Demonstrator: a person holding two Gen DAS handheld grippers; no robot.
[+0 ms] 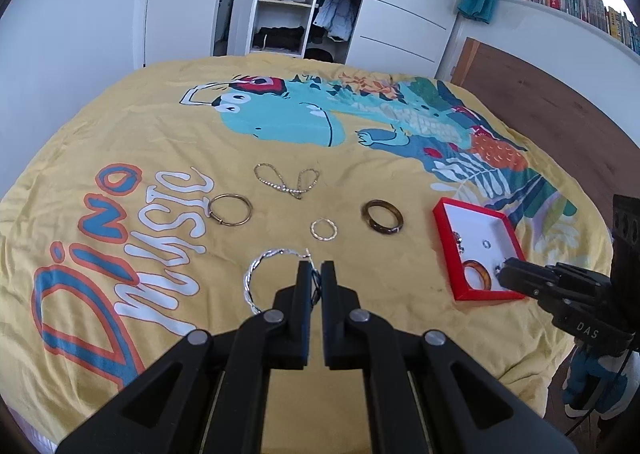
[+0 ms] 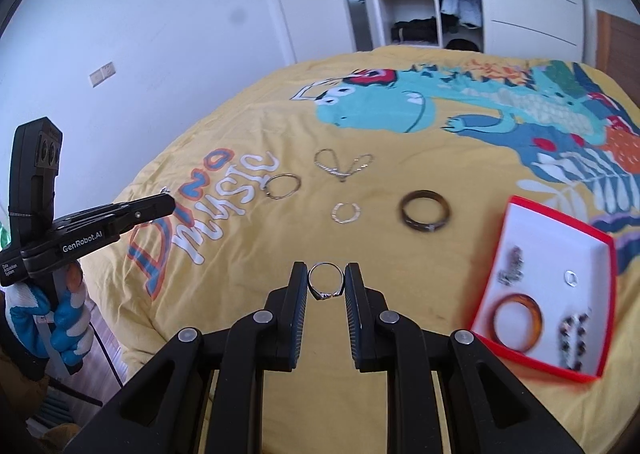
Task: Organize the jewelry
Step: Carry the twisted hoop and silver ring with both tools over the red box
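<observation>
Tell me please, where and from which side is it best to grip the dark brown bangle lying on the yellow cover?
The dark brown bangle lies flat on the yellow cover, apart from other pieces. Probably best: come from above and close on one stretch of its band, one finger inside the ring and one outside. The near side seems easiest.

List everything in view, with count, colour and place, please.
bedspread: one, yellow, dinosaur print, under everything
chain: one, pale gold, farthest back
thin hoop: one, gold, left of centre
small hoop: one, silver, centre
dark bangle: one, brown, left of tray
tray: one, red, white inside, right
orange bangle: one, orange, in tray
tiny ring: one, silver, in tray
beaded pieces: two, dark, in tray
twisted hoop: one, silver, in left gripper
ring: one, silver, in right gripper
left gripper: one, black, shut on twisted hoop
right gripper: one, black, shut on ring
</observation>
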